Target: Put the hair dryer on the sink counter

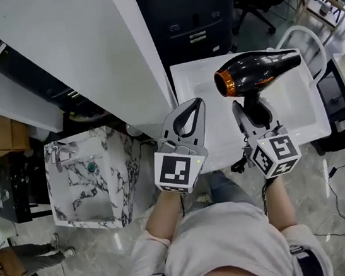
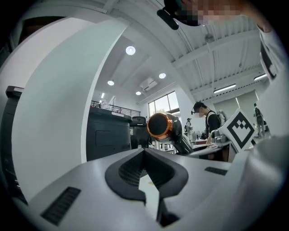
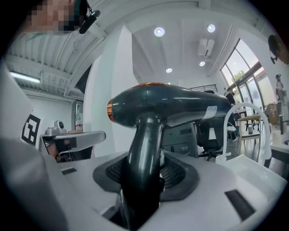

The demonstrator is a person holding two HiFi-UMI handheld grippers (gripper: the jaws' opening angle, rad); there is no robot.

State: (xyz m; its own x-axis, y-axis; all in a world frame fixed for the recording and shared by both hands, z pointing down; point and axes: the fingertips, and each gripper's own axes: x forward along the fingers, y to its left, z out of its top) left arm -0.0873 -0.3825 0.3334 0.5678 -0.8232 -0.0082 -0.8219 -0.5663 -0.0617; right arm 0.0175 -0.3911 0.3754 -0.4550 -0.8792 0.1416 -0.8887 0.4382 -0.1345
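Observation:
A black hair dryer point(image 1: 258, 68) with an orange ring at its mouth hangs over a white table point(image 1: 193, 80), barrel level and handle pointing down. My right gripper point(image 1: 252, 115) is shut on that handle; in the right gripper view the handle point(image 3: 144, 153) stands between the pads under the barrel point(image 3: 171, 101). To its left my left gripper point(image 1: 197, 103) is shut with nothing in it. The left gripper view shows the dryer's mouth point(image 2: 159, 125) beyond its closed tips point(image 2: 145, 151). The marble sink counter point(image 1: 65, 210) with its faucet point(image 1: 56, 152) lies at the lower left, apart from both grippers.
A white partition point(image 1: 83, 44) runs between the sink and the table. A black cabinet point(image 1: 194, 16) stands behind the table, and a white chair point(image 1: 304, 39) at its right. Cables point(image 1: 343, 218) lie on the floor at right. A person point(image 1: 12, 265) stands at the lower left.

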